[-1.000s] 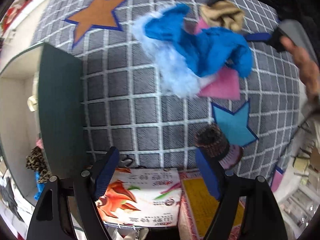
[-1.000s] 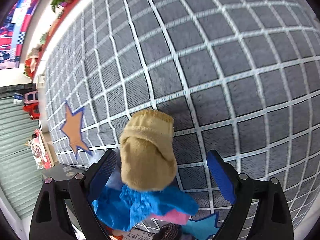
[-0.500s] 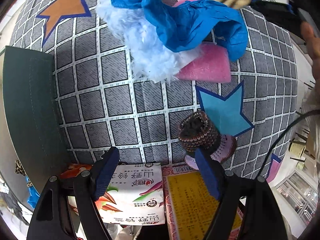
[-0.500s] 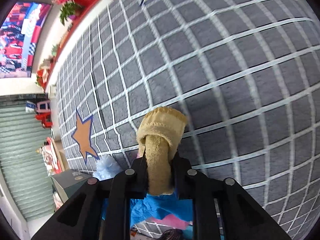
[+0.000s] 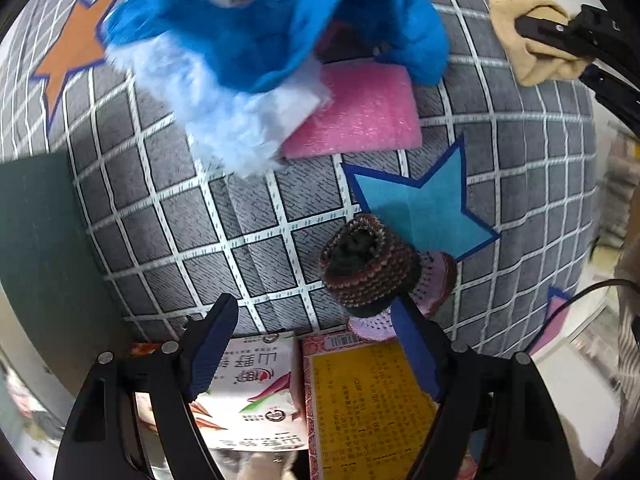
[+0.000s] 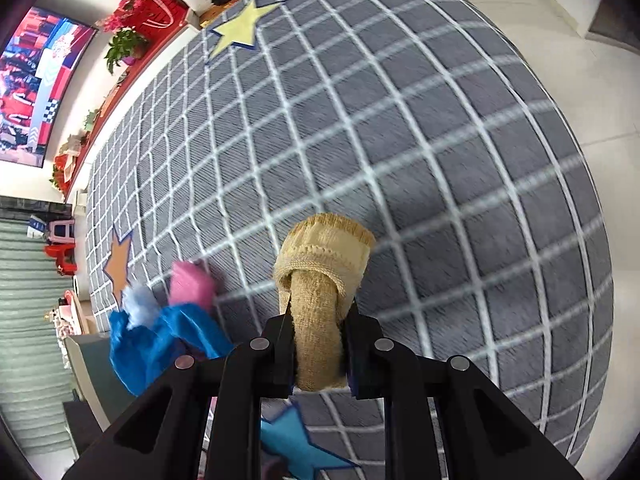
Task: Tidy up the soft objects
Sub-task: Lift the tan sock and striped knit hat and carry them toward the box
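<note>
My right gripper (image 6: 318, 354) is shut on a tan rolled sock (image 6: 324, 276), lifted above the grey checked rug; the same tan sock (image 5: 532, 36) and right gripper (image 5: 560, 34) show at the upper right of the left wrist view. My left gripper (image 5: 316, 354) is open, pointing down with nothing between its fingers. Just ahead of its right finger lies a brown knitted cup (image 5: 366, 260) on a lilac crochet piece (image 5: 438, 276). Farther off sit a blue cloth (image 5: 280, 28), a pale blue fluffy piece (image 5: 208, 96) and a pink foam sheet (image 5: 364, 114).
A dark green box wall (image 5: 36, 248) stands at the left. Printed packets (image 5: 260, 392) and a yellow-labelled box (image 5: 360, 408) lie under the left gripper. Star shapes mark the rug, blue (image 5: 424, 208) and orange (image 5: 68, 48). Shelves with plants and red items (image 6: 132, 28) line the far wall.
The right gripper closed on the tan sock, lifted it off the blue pile and carried it away to the right. The left gripper moved forward and lower toward the knitted cup.
</note>
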Tool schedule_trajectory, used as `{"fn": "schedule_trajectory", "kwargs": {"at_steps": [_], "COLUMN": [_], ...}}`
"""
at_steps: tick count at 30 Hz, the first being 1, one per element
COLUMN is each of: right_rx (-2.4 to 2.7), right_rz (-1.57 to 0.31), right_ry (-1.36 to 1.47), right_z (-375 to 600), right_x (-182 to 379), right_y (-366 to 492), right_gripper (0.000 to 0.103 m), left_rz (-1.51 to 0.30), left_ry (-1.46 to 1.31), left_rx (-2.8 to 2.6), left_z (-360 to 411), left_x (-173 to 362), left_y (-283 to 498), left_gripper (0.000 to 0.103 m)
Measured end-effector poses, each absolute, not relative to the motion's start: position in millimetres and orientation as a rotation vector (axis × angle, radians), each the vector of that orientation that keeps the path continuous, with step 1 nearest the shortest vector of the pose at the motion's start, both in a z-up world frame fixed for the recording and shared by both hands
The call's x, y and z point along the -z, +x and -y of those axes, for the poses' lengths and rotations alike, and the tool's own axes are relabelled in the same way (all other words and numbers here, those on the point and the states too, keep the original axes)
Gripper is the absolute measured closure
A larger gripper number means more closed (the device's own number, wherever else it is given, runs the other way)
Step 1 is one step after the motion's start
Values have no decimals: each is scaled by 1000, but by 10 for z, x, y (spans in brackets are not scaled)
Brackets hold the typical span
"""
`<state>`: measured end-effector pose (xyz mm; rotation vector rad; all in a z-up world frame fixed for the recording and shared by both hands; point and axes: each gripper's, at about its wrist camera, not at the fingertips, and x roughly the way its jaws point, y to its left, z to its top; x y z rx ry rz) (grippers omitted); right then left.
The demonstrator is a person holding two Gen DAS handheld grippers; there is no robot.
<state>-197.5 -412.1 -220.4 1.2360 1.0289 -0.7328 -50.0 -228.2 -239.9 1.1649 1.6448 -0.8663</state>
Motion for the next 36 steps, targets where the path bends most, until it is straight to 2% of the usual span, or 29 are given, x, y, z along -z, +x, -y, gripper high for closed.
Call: {"fn": "schedule_trajectory", "kwargs": {"at_steps": [6, 10, 11, 14, 19, 25, 28, 30, 32, 36], "right_rx": [744, 743, 744, 749, 754, 756, 764, 766, 766, 774], "right_rz": [-1014, -1001, -998, -992, -959, -944, -941, -943, -953, -958], "right_ry": [1237, 1233, 1232, 1228, 1263, 1273, 1274, 1270, 1269, 1286], "right_z": [3994, 3943, 3930, 3907, 3902, 3890, 3872, 3854, 3831, 3787], "right_x": [2211, 2191, 2192, 2194, 2209, 2218, 2212, 2207, 2217, 2233], "right_y": [-2172, -2259, -2271, -2334, -2418, -2517, -2563, -2588, -2613, -2676], "right_gripper": [84, 84, 84, 84, 84, 84, 84, 84, 84, 84], "left_rz": [-1648, -1643, -1648, -1676, -1864, -1968, -2032, -2026, -2017, -1959], "left_ry": [1387, 1425, 1418, 1360, 1170, 1007, 967, 1015, 1055, 1093], "left_rx": [878, 836, 820, 704, 542, 452, 457, 535, 563, 588], "left_z": [2560, 2756, 2796, 2950, 2973, 2940, 2993, 3083, 3176, 3242], "left_x": [2653, 2797, 2822, 2913, 3058, 3192, 3225, 3206, 3188, 3155], "left_y": [-778, -915, -916, -794, -603, -674, -776, -895, -1007, -1210], "left_gripper": [21, 21, 18, 0, 0, 2, 18, 46, 65, 67]}}
